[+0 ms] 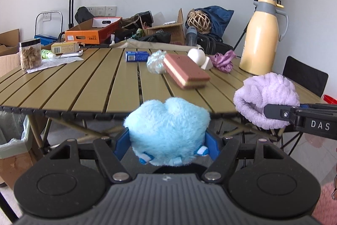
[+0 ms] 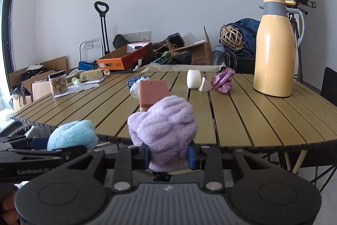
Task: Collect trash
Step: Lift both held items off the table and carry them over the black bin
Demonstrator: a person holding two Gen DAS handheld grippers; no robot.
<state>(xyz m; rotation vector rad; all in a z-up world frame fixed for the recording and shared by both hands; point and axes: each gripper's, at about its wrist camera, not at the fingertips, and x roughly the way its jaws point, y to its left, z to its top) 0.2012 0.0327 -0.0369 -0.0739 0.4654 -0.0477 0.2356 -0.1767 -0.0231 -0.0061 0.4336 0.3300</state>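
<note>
In the left wrist view, the left hand-held gripper (image 1: 168, 141) pinches a fluffy blue cloth ball (image 1: 167, 132) between its blue pads, held in the air just short of the near edge of the slatted desk (image 1: 84, 81). To its right, the right hand-held gripper (image 1: 273, 112) comes in sideways, pinching a lilac cloth bundle (image 1: 267, 98) over the desk's corner. A lined bin (image 1: 12, 140) stands on the floor at the left, beside the desk. On the desk lie a pink-and-cream sponge (image 1: 186, 71), a crumpled clear wrapper (image 1: 154, 61), a blue packet (image 1: 137, 55), a white foam roll (image 1: 197, 56) and a purple scrunched cloth (image 1: 223, 59). The sponge's long axis runs from far left to near right, its near end toward the lilac bundle. In the right wrist view, the right gripper's jaws are pressed tight on the lilac bundle, which bulges upward above the pads; the blue ball sits to its left in the other gripper, both near the desk's front edge. Judging by this, two soft items are collected but not yet binned, and most of the loose litter on the desk is left to gather.
</note>
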